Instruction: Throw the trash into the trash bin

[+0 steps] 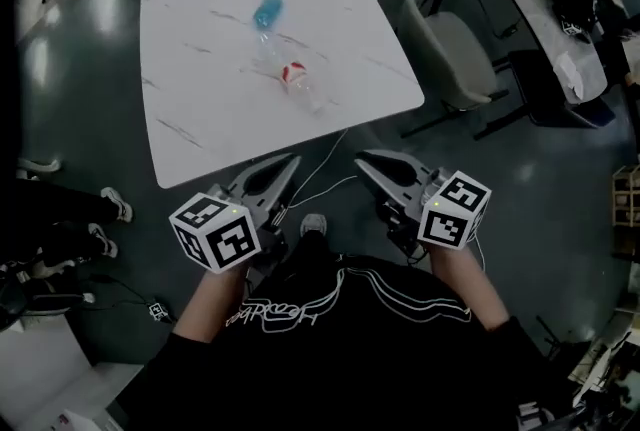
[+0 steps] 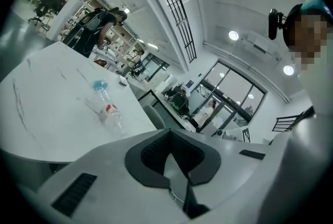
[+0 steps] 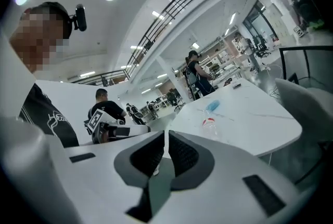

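Looks like the very start: reaching in, nothing picked up yet. Holds the left claw [image 1: 285, 164] and the right claw [image 1: 365, 161] pressed together and empty, side by side just short of the near edge of the white counter [image 1: 200, 134], both aimed toward it. Finds the trash lying near the middle of the counter: a clear plastic bottle [image 1: 292, 77] with a red-and-white label, on its side, and a blue piece [image 1: 267, 11] just beyond its far end; cannot tell whether joined to it or separate. Shows no trash bin in any view. Calls next for spreading one claw, bringing it forward over the counter edge, and closing across the bottle's body. Needs a gentle squeeze, probably, given thin, round plastic likely to roll or buckle. Then means finding the bin.
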Motion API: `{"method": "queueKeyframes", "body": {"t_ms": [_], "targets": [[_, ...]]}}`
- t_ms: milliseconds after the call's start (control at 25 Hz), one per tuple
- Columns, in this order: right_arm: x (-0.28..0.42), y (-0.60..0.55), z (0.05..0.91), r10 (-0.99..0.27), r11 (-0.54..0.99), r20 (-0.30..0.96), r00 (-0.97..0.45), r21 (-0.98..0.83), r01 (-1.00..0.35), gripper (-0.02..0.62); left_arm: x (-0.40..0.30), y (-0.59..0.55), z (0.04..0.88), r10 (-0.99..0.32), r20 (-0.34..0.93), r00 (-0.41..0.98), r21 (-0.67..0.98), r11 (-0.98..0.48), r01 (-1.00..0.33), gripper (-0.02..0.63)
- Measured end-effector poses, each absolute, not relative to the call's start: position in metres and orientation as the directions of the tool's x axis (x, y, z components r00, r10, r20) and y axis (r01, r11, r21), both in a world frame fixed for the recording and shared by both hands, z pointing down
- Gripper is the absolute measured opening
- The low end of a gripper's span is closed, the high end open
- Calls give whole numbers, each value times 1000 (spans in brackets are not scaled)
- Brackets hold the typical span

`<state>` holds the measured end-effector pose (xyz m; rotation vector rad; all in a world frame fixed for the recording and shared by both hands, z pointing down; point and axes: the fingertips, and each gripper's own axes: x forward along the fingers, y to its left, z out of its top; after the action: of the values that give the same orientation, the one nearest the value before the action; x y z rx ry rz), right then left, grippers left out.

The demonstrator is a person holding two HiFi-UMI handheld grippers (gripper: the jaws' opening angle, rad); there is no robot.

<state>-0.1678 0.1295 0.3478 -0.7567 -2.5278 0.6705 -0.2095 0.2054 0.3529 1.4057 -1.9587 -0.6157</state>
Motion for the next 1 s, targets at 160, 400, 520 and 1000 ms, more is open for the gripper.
{"method": "queueKeyframes", "body": {"t_ms": [160,400,520,1000], "targets": [[-192,130,366,516,828,344,-784,-436,353,34,-231,212,369,-948,244,-203,712,318,-626,2],[-211,128,393,533,827,386,-753,-424,369,110,-250,209,378,-952,245,-186,734,307,-606,3],[-229,120,414,522,833,412,-746,-432,345,169,-262,205,382,-950,251,-184,731,311,-608,2],[-296,118,493,411,911,606,-681,-246,331,281,-298,208,413,-916,312,-253,747,401,-530,3]]}}
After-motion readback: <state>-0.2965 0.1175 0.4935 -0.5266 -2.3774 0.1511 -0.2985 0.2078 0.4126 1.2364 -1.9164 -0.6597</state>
